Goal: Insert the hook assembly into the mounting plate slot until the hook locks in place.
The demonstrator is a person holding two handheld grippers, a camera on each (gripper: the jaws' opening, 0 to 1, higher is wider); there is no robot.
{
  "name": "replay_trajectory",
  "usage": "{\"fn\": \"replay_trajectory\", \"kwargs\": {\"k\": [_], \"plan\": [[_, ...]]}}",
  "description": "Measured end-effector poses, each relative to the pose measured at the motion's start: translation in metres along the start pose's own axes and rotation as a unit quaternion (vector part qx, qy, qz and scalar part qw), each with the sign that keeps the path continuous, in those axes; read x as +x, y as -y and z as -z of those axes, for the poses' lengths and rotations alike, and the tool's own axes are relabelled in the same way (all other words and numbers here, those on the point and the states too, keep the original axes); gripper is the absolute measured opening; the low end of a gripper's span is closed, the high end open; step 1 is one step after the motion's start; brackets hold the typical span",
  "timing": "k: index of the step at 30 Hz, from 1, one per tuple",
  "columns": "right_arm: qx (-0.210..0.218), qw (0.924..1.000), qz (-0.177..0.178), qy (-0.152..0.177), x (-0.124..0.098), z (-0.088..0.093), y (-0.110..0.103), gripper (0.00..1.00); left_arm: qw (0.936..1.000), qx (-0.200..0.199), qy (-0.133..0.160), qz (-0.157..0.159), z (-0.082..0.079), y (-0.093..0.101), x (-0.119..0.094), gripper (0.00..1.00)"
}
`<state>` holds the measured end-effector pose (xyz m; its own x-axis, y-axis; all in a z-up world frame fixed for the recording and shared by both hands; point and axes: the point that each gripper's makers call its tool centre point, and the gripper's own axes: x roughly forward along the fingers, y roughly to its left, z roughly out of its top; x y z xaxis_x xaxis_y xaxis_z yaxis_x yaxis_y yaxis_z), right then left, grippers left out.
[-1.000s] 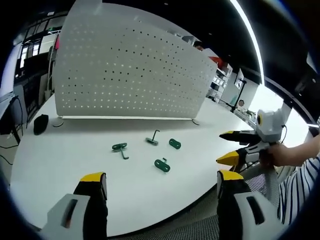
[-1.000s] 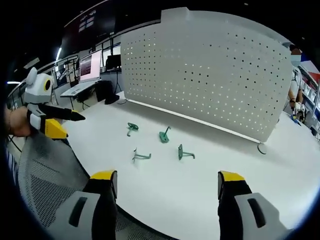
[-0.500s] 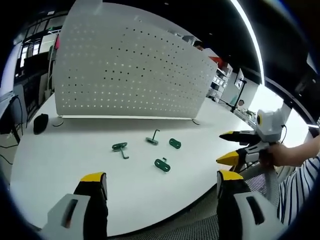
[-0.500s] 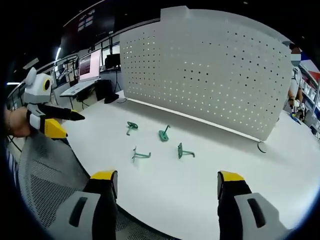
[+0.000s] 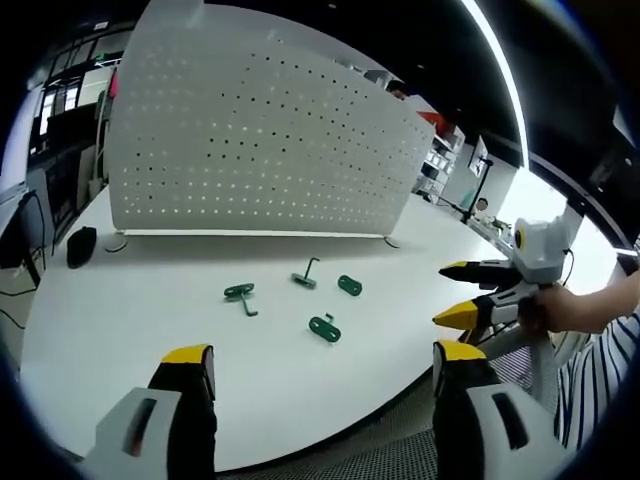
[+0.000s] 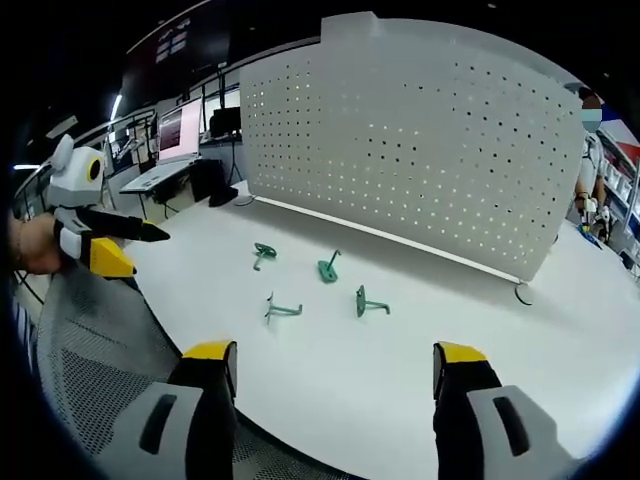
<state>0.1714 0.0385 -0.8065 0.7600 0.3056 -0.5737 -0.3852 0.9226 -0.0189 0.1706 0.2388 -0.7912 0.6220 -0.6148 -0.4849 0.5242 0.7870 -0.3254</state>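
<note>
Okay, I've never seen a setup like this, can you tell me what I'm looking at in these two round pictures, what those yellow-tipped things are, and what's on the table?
A person holds a hand tool with two jaws in each hand, and each tool carries a fisheye camera looking along its jaws. In the left gripper view, the left gripper rises from the bottom, jaws wide apart and holding nothing; the right gripper comes in at the right, held by a hand. The right gripper view is the same from the other hand. On the white table lie four small green hook parts, untouched. Behind them stands a white pegboard, the mounting plate.
</note>
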Motion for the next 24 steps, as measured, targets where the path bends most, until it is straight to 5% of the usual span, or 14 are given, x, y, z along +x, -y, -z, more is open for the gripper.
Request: {"fn": "replay_trajectory", "kwargs": {"k": [24], "plan": [[-0.001, 1.0, 0.0, -0.006, 0.0, 0.0027, -0.0023, 0.76, 0.9999, 0.002, 0.0, -0.011, -0.0002, -0.005, -0.0013, 0.94]]}}
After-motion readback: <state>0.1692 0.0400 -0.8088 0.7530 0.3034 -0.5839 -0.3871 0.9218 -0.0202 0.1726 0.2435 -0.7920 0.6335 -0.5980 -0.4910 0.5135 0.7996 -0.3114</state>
